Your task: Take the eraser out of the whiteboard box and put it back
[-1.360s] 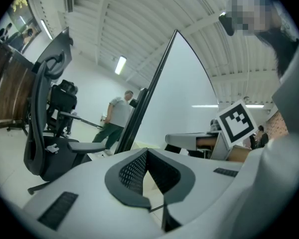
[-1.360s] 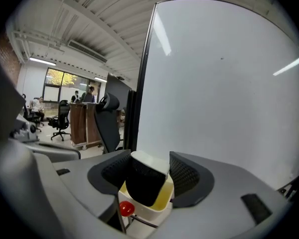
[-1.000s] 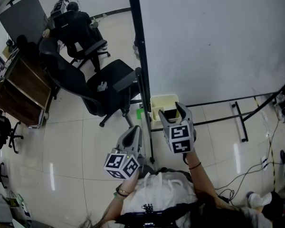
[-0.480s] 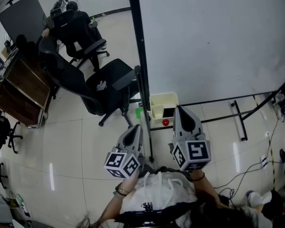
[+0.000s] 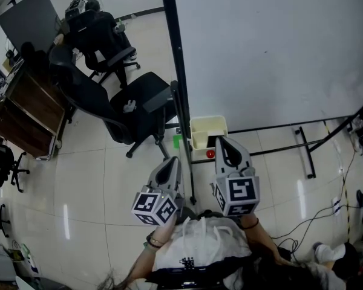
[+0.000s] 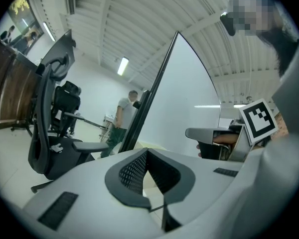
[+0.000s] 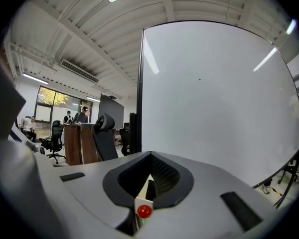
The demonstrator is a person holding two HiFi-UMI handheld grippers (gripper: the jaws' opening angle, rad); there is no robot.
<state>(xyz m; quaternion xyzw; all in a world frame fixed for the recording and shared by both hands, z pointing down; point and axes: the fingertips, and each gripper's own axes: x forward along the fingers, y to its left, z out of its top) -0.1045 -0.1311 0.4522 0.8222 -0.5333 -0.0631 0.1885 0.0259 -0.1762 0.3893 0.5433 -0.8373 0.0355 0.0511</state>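
Pale floor tiles (image 5: pixel 91 186) and a big whiteboard (image 5: pixel 272 53) make up the background. On the right gripper (image 5: pixel 222 141) the fingers (image 7: pixel 165 176) are pressed together, tips meeting, and they pinch nothing. The hollow behind the tips shows only things that lie beyond them. The left gripper (image 5: pixel 172 162) has its fingers closed and empty too, and it hangs to the left of the right one.

Just past the right fingertips is the cream box (image 5: pixel 209 123), fixed at the board's lower edge. The eraser (image 5: pixel 213 142) is the dark block lying inside the box, at the end nearest those fingertips and apart from them. A red ball (image 5: pixel 210 154) sits just left of the tips, below the box's near wall. A black post (image 5: pixel 175 71) of the board runs down between the two grippers, close to the right of the left fingers. Chairs (image 5: pixel 139 107) stand well off beyond the left fingers.

With the eraser in the box and the fingers shut, I cannot tell whether the lift has yet to be made or the return is finished. If it has yet to be made, closed tips pushed in would shove the eraser along the box or jolt the box on its mount. Fingers spread late could catch the box wall or knock the red ball. A shallow pinch on one end could let the eraser tip out and drop to the floor.
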